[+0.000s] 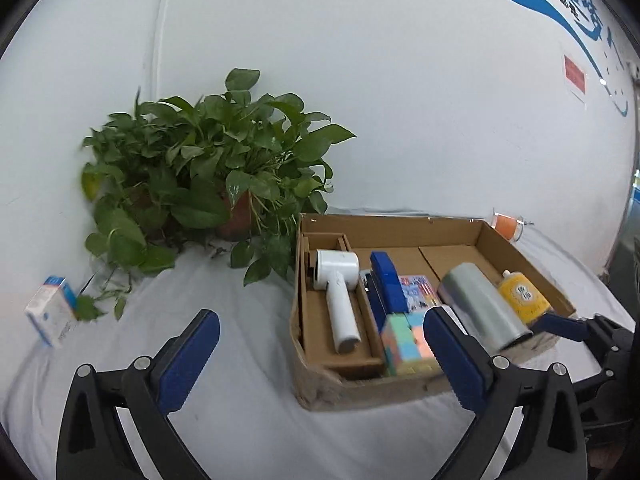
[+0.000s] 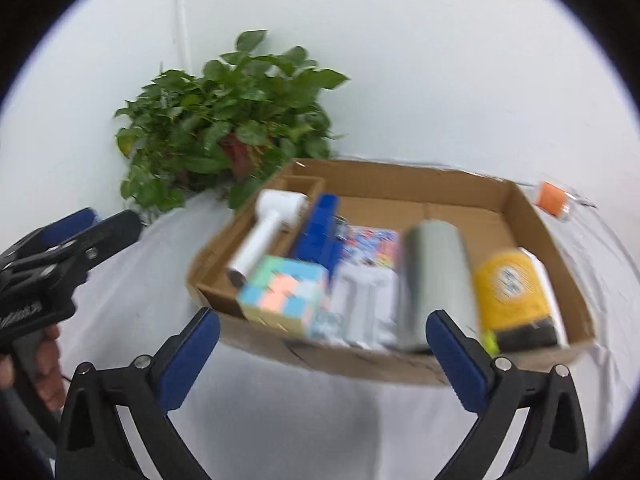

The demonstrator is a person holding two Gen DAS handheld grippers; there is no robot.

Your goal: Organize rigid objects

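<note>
A shallow cardboard box [image 1: 400,232] [image 2: 400,176] sits on the white cloth. In it lie a white handheld device [image 1: 338,292] [image 2: 268,224], a blue stapler [image 1: 386,280] [image 2: 320,224], a pastel puzzle cube [image 1: 406,344] [image 2: 282,292], a silver cylinder [image 1: 480,304] [image 2: 434,276] and a yellow bottle [image 1: 522,296] [image 2: 512,288]. My left gripper [image 1: 320,356] is open and empty, just before the box's near-left corner. My right gripper [image 2: 322,360] is open and empty at the box's near edge. A small blue-and-white carton [image 1: 52,312] stands on the cloth far left.
A potted green plant [image 1: 200,172] [image 2: 232,120] stands behind the box at the wall. An orange-capped clear container [image 1: 506,226] [image 2: 554,198] lies beyond the box's far right corner. The other gripper shows at each view's edge, the right one [image 1: 580,328], the left one [image 2: 60,248].
</note>
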